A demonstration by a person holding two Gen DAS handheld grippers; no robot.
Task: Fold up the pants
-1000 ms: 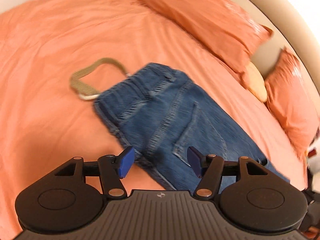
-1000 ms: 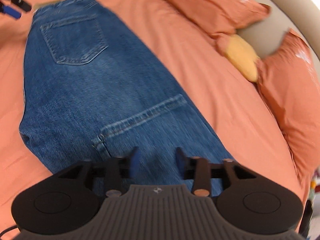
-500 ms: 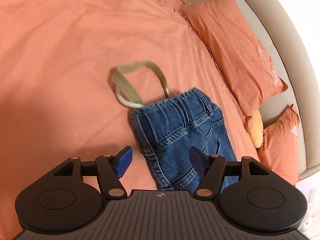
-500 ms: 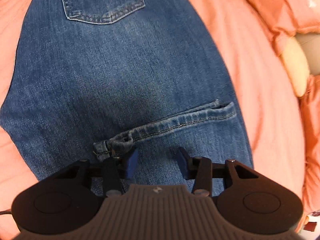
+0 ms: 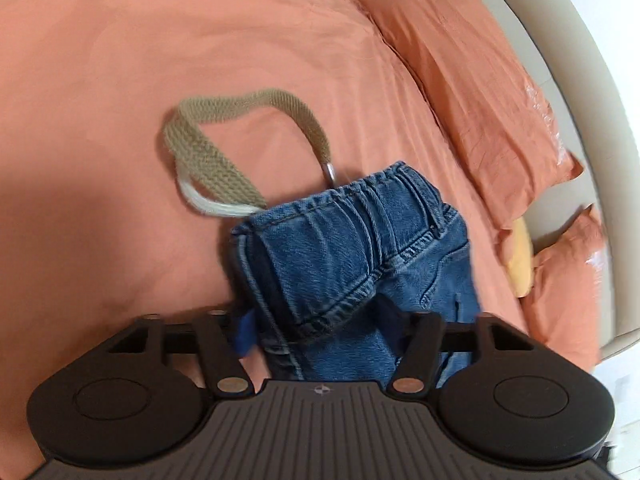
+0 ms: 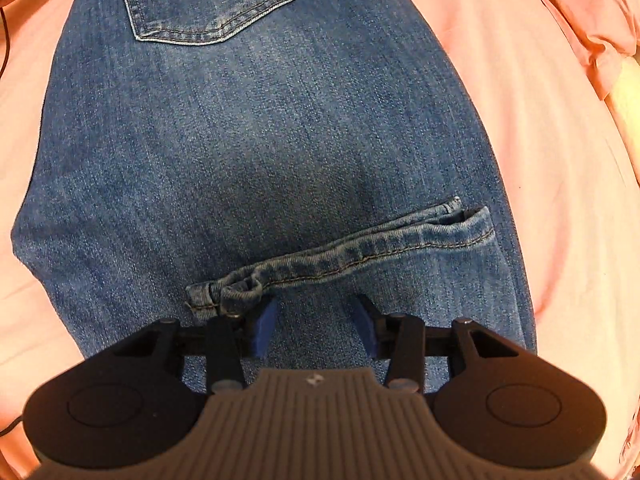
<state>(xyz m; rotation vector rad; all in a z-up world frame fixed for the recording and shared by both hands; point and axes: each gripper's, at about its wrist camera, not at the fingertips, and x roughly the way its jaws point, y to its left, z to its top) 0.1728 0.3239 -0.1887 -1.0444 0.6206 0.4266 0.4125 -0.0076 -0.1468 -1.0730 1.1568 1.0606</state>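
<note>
Blue jeans (image 5: 348,256) lie folded on an orange bed sheet (image 5: 120,80). In the left wrist view the waistband's folded corner sits between the fingers of my left gripper (image 5: 318,326), whose jaws are closing around it; I see no firm pinch. A beige woven belt (image 5: 240,152) loops out from the waistband. In the right wrist view my right gripper (image 6: 314,326) points down at the jeans (image 6: 260,140), open, its blue pads (image 6: 264,330) just below the leg hem (image 6: 360,252) that lies across the denim. A back pocket (image 6: 208,0) shows at the top.
Two orange pillows (image 5: 472,80) (image 5: 568,280) with a yellow cushion (image 5: 520,264) between them line the right side, against a beige headboard (image 5: 580,80). Bare sheet (image 6: 560,160) lies right of the jeans. A thin black cable (image 6: 4,40) runs at the left edge.
My left gripper has come down onto the waistband, which now sits between its narrowing fingers. My right gripper has dropped close over the denim and now stands just below the hem.
</note>
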